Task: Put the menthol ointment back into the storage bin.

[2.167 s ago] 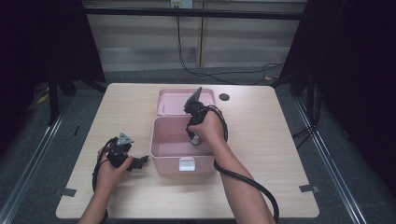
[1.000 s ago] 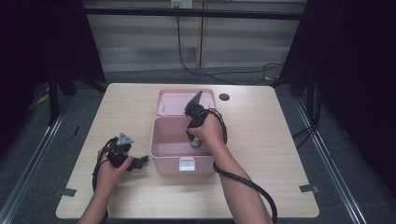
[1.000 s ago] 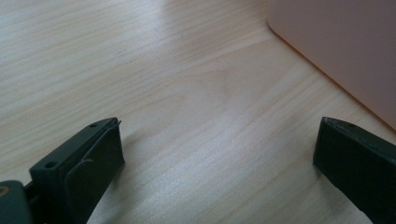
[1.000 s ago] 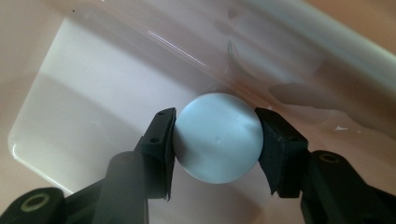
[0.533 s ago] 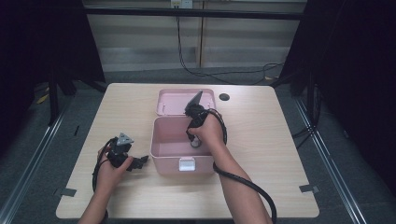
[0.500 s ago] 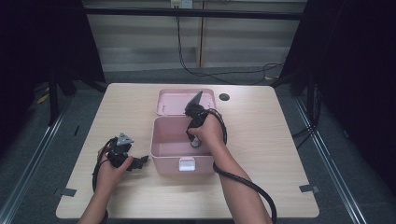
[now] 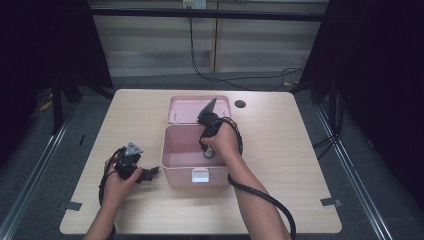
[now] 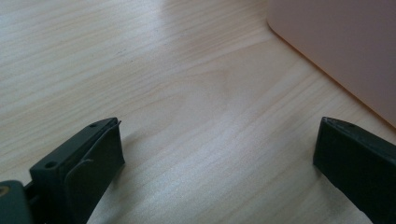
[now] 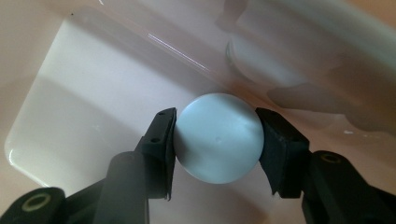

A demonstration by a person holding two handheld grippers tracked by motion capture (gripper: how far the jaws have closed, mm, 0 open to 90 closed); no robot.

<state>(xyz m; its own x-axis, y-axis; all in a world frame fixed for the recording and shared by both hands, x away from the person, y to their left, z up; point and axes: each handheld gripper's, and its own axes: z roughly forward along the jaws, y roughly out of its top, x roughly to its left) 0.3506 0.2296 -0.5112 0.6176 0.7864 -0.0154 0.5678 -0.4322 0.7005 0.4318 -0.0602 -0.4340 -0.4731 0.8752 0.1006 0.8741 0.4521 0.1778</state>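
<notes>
A pink box (image 7: 186,172) stands open in the middle of the table, its lid (image 7: 186,107) lying flat behind it. My right gripper (image 9: 215,135) reaches down into the box and is shut on a pale blue-white ball (image 9: 217,136), one pad pressed on each side of it. The box's pale floor (image 9: 84,107) lies below the ball. In the high view the right hand (image 7: 220,142) covers the gripper's tips inside the box. My left gripper (image 7: 150,174) rests on the table to the left of the box, jaws wide apart with bare wood between them (image 8: 215,140).
The box's pink wall (image 8: 345,46) stands close beyond the left gripper's right jaw. A dark round hole (image 7: 240,104) sits in the tabletop behind the lid. Cables trail from both grippers toward the table's front edge. A translucent round shape (image 9: 261,56) lies in the box beyond the ball.
</notes>
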